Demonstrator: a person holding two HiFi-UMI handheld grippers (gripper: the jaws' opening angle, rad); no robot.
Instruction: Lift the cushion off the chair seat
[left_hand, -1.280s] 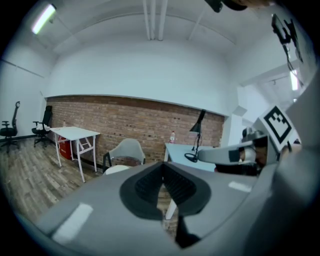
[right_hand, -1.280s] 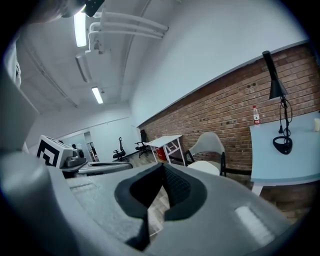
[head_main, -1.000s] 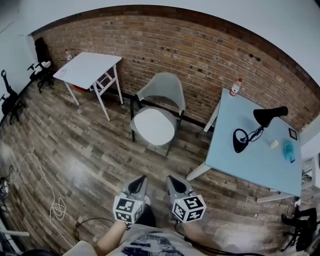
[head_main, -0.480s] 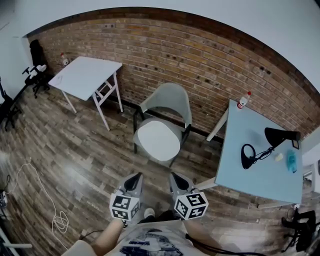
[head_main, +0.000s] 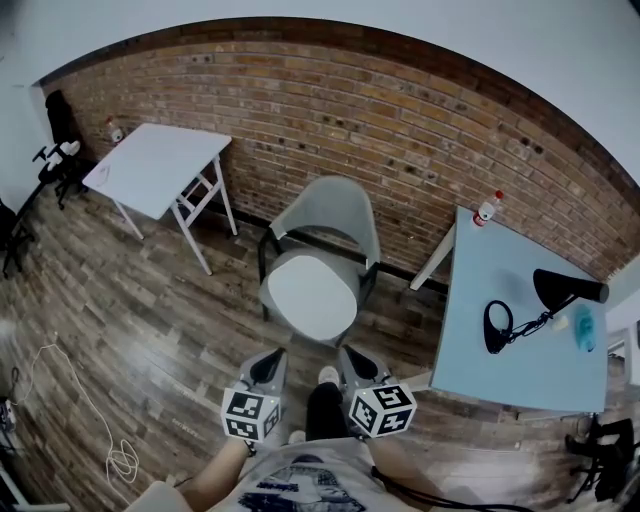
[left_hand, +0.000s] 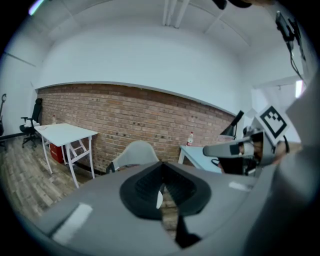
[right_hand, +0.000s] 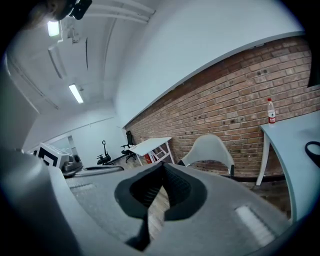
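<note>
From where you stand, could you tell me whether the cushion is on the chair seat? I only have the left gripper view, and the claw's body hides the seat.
Observer: Yes. The head view shows the white cushion lying flat on the seat of the grey chair.
Operator: Thank you. Are the claws near it?
Observer: No. The left claw and right claw both hang short of the chair, over the wooden floor.
Operator: Is the right claw shut?
Observer: Its own view shows the jaws together, with nothing between them.
</note>
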